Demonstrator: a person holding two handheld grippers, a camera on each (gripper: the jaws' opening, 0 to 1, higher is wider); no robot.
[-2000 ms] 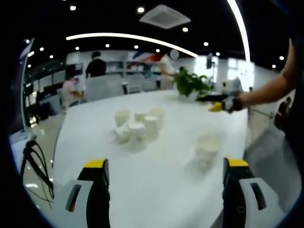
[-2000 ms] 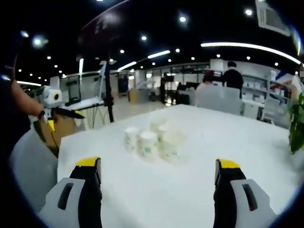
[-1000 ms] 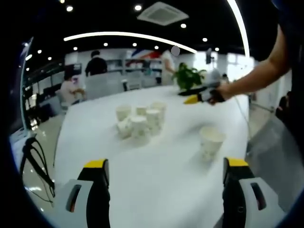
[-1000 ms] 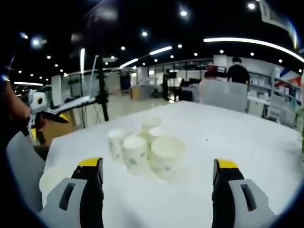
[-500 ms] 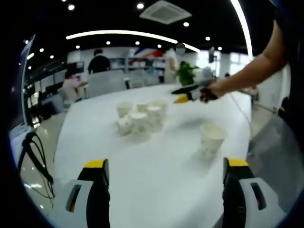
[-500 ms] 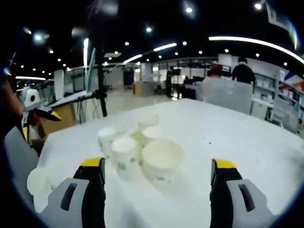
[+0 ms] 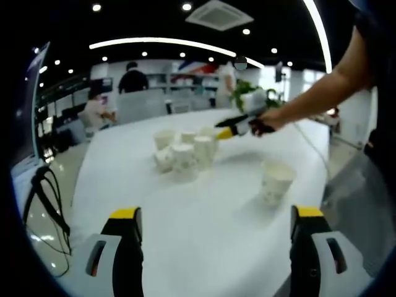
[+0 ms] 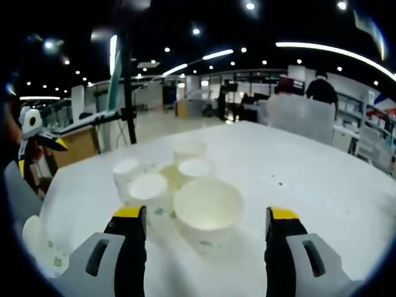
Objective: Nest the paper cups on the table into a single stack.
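Several white paper cups (image 7: 185, 153) stand bunched together mid-table, and one lone cup (image 7: 275, 180) stands apart, nearer the table's right edge. My left gripper (image 7: 216, 213) is open over bare table, well short of the cups. My right gripper (image 7: 238, 127), held out on a person's arm, reaches the right side of the bunch. In the right gripper view the gripper (image 8: 206, 213) is open, and the nearest cup (image 8: 207, 201) stands upright just ahead, framed by the two jaws without touching them. More cups (image 8: 148, 189) crowd behind it. The lone cup (image 8: 34, 236) is at the far left.
The white table (image 7: 204, 247) ends close on the right. A potted plant (image 7: 247, 93) stands at the far end. Cables (image 7: 43, 198) hang off the left edge. People sit and stand in the office beyond. The left gripper (image 8: 34, 133) hovers at the left.
My right gripper has moved in on the bunch, and the nearest cup has grown large between its jaws. The left gripper has barely moved. No cup has shifted.
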